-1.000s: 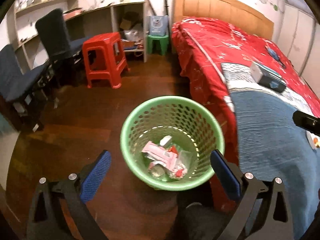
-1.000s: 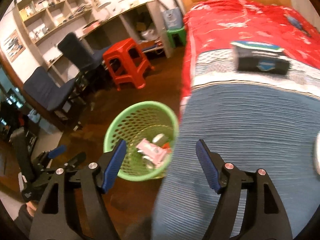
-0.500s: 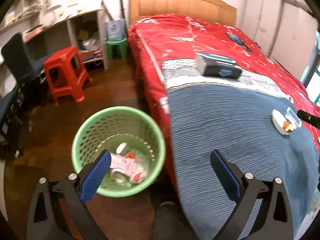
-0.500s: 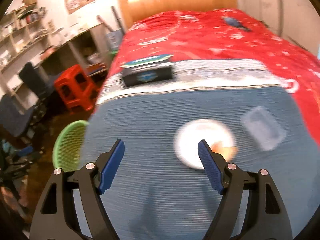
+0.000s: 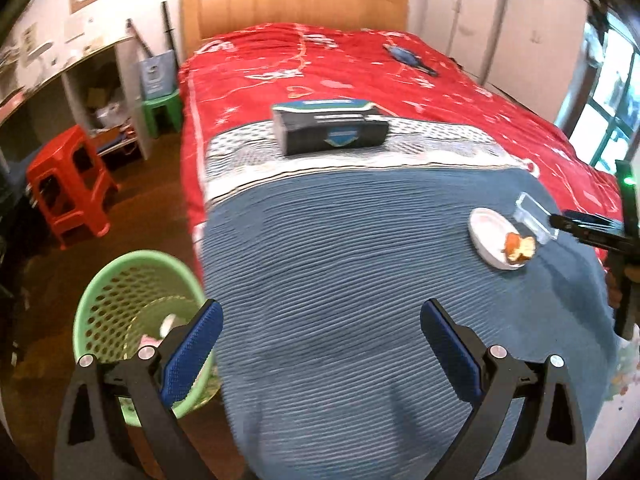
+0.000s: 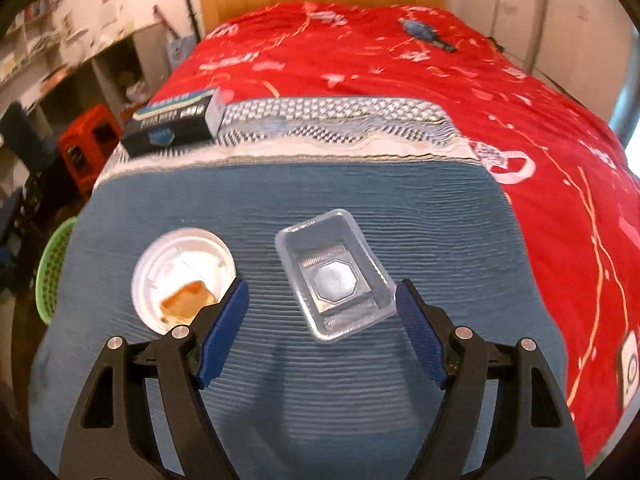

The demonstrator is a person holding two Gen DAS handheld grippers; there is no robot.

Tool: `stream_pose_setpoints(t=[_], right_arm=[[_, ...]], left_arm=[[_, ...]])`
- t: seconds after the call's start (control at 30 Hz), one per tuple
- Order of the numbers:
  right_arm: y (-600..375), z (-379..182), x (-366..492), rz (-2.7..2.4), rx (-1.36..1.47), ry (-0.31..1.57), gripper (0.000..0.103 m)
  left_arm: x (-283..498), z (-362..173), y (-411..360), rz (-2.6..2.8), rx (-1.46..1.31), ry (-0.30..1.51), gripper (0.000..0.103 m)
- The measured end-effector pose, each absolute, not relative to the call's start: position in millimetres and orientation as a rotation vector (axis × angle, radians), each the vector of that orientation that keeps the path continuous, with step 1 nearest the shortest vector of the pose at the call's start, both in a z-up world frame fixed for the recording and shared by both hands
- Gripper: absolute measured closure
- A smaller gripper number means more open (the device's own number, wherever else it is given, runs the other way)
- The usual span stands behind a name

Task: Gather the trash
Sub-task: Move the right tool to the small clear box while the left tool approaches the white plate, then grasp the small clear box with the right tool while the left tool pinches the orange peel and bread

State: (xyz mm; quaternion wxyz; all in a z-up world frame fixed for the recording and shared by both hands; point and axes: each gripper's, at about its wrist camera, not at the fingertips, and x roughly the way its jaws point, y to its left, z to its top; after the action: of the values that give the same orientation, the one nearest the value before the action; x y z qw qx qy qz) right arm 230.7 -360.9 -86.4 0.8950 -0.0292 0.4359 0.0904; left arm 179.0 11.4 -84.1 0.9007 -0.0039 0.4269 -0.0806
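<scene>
The green basket (image 6: 52, 276) is mostly hidden behind the bed (image 6: 280, 184); its contents perhaps wrappers.

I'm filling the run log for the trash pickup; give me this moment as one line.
phase: reaching | right tool: open over clear tray | left tool: open, empty | plate: on blanket | basket: on floor

The blanket (image 6: 280, 192) is blue with fine ribbed lines, and its top border is white with a small grey check pattern. The bedcover (image 6: 360, 56) is red with white and pink drawings. The headboard (image 5: 296, 4) is light brown wood. The plate (image 6: 176, 264) is white and the food (image 6: 186, 300) on it is orange. The tray (image 6: 336, 276) is clear. The box (image 5: 330, 128) is black with a blue and white top. The basket (image 5: 120, 280) is light green, the stool (image 5: 66, 188) is red. The gripper pads (image 6: 224, 334) are blue on black arms.
</scene>
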Motion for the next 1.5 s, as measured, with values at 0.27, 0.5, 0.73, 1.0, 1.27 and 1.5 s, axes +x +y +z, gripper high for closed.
stream_pose_setpoints(t=[0.27, 0.5, 0.73, 1.0, 1.27, 1.5], right_arm=[[-357, -111, 257, 0.208, -0.185, 0.954, 0.028], [-361, -122, 268, 0.217, -0.185, 0.992, 0.047], [-369, -118, 261, 0.268, -0.127, 0.964, 0.037], [-375, -112, 270, 0.327, -0.004, 0.964, 0.027], [-370, -118, 285, 0.337, 0.028, 1.016, 0.022], [-369, -127, 290, 0.311, 0.041, 1.040, 0.049]], left_arm=[[198, -81, -40, -0.281, 0.037, 0.882, 0.008], [211, -78, -97, -0.411, 0.115, 0.876, 0.015], [222, -85, -140, -0.487, 0.158, 0.896, 0.020], [227, -92, -144, -0.496, 0.153, 0.911, 0.020], [231, -97, -135, -0.487, 0.131, 0.923, 0.020], [232, -98, -143, -0.522, 0.126, 0.921, 0.020]])
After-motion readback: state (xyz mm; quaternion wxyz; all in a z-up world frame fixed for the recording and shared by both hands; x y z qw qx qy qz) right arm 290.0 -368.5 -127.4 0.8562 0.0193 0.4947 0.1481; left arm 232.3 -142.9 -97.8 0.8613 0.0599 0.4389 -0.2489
